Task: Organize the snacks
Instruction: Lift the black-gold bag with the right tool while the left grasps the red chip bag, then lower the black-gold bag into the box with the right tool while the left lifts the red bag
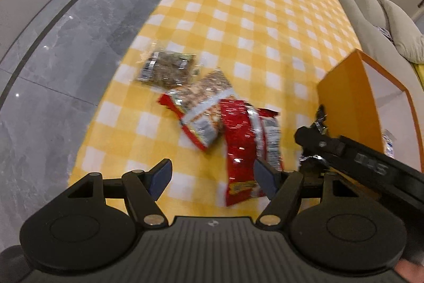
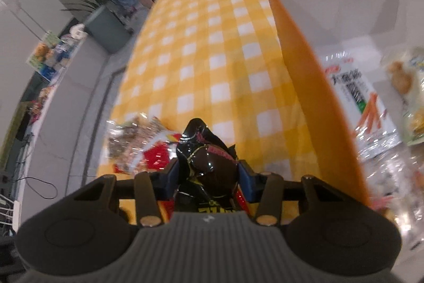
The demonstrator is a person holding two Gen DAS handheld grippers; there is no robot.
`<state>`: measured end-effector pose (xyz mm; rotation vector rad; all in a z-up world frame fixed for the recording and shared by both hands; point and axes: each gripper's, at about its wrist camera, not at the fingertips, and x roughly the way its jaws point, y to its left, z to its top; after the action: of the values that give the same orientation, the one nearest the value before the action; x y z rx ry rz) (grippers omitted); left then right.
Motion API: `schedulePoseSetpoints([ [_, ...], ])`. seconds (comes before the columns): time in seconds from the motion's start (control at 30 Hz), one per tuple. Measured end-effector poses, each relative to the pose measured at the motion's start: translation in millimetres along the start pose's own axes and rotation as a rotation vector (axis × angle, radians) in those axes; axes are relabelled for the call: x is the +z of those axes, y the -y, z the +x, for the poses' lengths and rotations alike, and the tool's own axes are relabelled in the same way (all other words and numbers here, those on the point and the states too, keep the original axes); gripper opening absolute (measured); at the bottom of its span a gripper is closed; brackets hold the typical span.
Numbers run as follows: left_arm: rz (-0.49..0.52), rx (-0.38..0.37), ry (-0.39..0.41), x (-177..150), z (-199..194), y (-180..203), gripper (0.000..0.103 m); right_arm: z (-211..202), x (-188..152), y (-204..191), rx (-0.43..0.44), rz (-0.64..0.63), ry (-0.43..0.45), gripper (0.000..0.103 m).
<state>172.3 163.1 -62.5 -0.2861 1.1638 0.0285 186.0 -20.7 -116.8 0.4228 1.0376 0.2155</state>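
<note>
1. White packet (image 2: 363, 100) inside the orange box (image 2: 312, 86), right wrist view: large dark Chinese characters run down its front beside pictured orange sticks, with small red print at its top edge; the blur leaves no single character sure.
2. Dark packet (image 2: 209, 163), right wrist view: yellow block lettering along its lower edge, cut off by the gripper body and not readable.
3. Red packet (image 1: 239, 150) near the table's front edge, left wrist view: a yellow printed patch at its lower end, too blurred to read.
4. Clear packet (image 1: 165, 68): a barcode-like label, illegible.
</note>
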Motion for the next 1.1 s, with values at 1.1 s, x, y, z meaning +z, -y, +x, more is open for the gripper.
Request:
schedulePoseSetpoints([
  [1.1, 0.089, 0.135, -0.064, 0.2, 93.2, 77.6, 0.08, -113.4, -15.7, 26.8, 0.107, -0.199, 0.082, 0.046],
])
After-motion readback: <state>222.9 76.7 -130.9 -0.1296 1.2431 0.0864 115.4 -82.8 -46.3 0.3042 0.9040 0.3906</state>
